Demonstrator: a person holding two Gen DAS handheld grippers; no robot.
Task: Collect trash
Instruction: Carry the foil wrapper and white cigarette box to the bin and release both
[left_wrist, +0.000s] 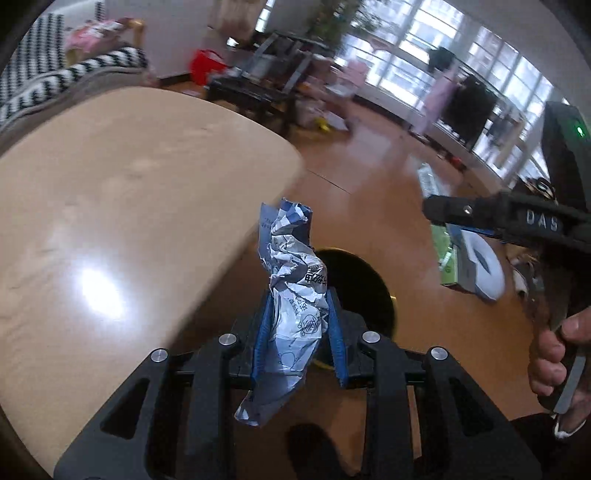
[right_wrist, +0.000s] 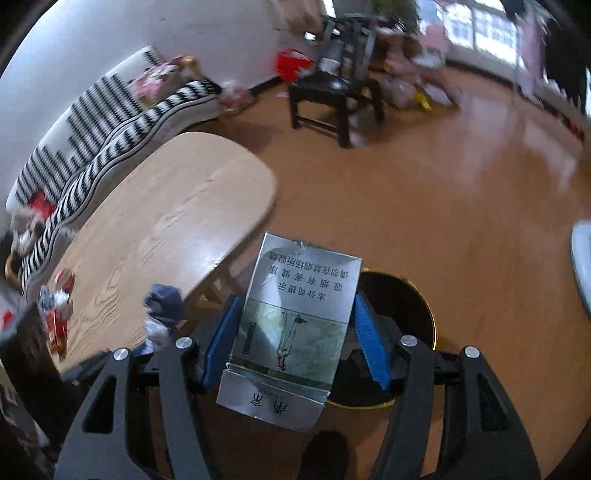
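Note:
My left gripper (left_wrist: 297, 328) is shut on a crumpled blue-and-white wrapper (left_wrist: 291, 295), held in the air past the table edge above a round black trash bin (left_wrist: 365, 295) on the floor. My right gripper (right_wrist: 295, 325) is shut on a silver cigarette pack (right_wrist: 291, 325) with Chinese print, held above the same bin with its gold rim (right_wrist: 424, 306). The right gripper also shows at the right of the left wrist view (left_wrist: 480, 216). The wrapper also shows in the right wrist view (right_wrist: 162, 310). Red-and-white trash (right_wrist: 59, 306) lies on the table's left end.
A light wooden table (right_wrist: 166, 221) stands left of the bin. A striped sofa (right_wrist: 92, 122) is behind it, a dark chair (right_wrist: 332, 92) farther back. Boxes and a white object (left_wrist: 480, 269) lie on the wooden floor to the right.

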